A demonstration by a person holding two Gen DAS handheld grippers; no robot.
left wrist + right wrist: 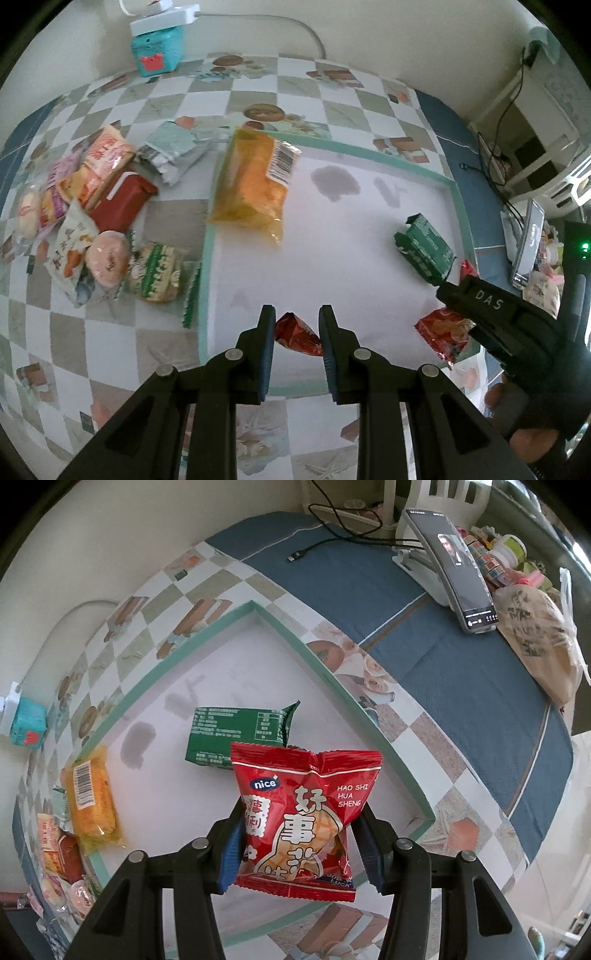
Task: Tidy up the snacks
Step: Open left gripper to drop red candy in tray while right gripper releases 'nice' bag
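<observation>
Your right tool (301,843) grips a red peanut pack (303,812) over the tray (325,672); your left tool (297,332) pinches a small red packet (297,334) at the tray's 6 o'clock edge.

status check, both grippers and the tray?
Left hand-held gripper shut on small red packet. Right hand-held gripper shut on red peanut bag over tray. Nothing blocking.

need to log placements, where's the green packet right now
The green packet lies flat inside the white tray, toward its right edge in the left wrist view, just beyond the red peanut bag held in the right tool.
</observation>
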